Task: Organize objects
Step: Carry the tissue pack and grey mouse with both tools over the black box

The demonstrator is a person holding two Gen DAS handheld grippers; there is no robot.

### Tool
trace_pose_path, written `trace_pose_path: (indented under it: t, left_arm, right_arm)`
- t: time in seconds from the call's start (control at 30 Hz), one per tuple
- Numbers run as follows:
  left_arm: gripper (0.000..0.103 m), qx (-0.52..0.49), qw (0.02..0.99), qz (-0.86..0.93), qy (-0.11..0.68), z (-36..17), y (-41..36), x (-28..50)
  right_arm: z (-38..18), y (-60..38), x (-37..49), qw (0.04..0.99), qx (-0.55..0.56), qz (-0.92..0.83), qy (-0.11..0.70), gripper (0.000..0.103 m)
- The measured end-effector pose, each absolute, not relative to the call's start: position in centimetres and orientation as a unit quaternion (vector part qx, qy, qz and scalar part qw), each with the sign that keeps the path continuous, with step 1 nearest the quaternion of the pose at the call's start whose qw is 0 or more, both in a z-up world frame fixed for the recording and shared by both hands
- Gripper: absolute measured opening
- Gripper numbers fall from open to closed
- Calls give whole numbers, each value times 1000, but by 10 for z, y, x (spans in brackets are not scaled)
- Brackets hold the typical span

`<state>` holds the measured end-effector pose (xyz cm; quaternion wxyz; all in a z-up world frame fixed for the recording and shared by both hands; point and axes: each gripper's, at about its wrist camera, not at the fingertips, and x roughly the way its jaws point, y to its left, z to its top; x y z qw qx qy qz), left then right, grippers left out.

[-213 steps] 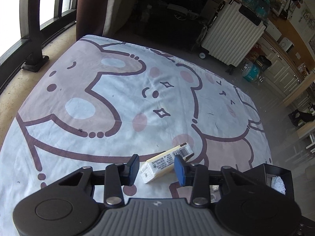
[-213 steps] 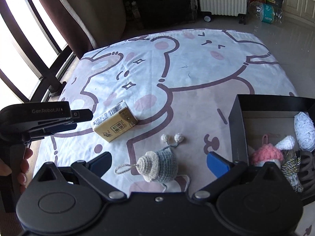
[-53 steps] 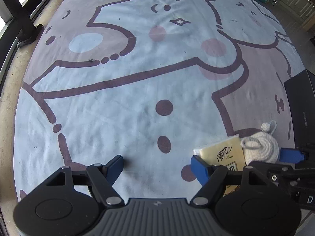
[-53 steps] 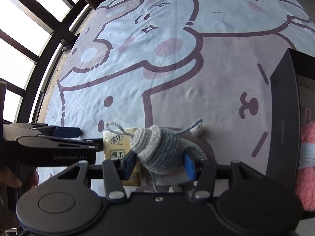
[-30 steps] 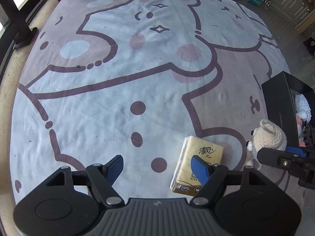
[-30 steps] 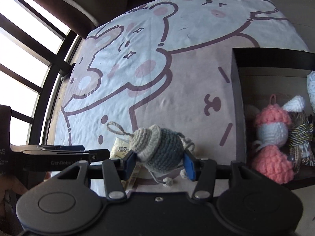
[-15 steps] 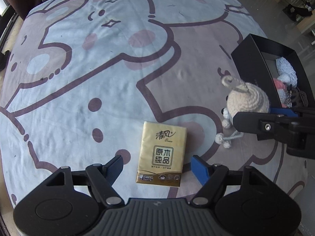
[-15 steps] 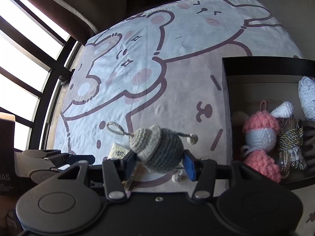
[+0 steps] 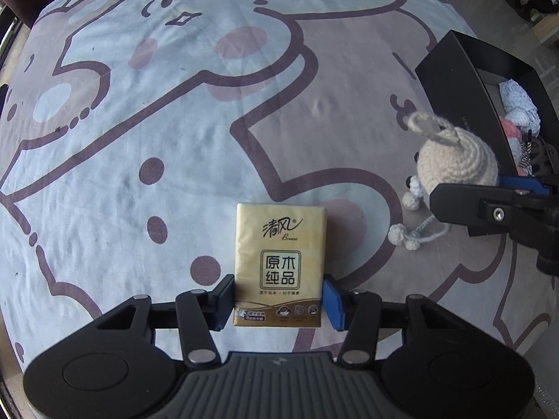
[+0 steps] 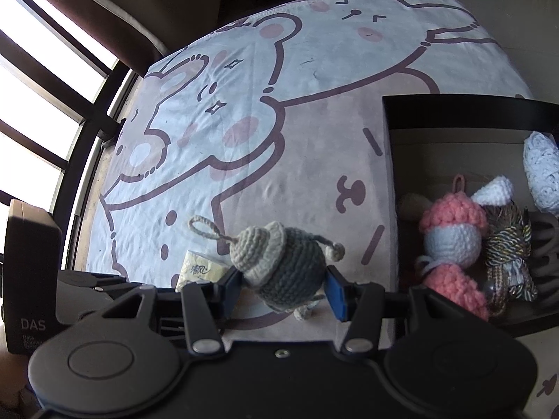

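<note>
My left gripper is shut on a yellow tissue pack, its blue pads against the pack's two long sides near the lower end, on the cartoon-print sheet. My right gripper is shut on a grey and cream crocheted toy with a loop and pompom strings, held above the sheet to the left of the black box. The toy and right gripper also show at the right of the left wrist view. The tissue pack peeks out behind the right gripper's left finger.
The black box stands at the sheet's right edge. It holds pink and white crocheted toys, a gold-thread bundle and a pale blue crocheted piece. Window bars run along the left.
My left gripper has closed from wide open onto the tissue pack. My right gripper has carried the crocheted toy up and toward the black box.
</note>
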<state>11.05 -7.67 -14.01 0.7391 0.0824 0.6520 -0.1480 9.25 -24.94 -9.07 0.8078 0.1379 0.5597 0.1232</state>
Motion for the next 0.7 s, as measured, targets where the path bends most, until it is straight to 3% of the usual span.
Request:
trace_pose_path:
  t: [0.7]
  left_arm:
    - [52, 0, 807, -148, 572, -68, -54, 117]
  right_arm:
    - [-46, -256, 87, 841, 150, 123, 506, 52]
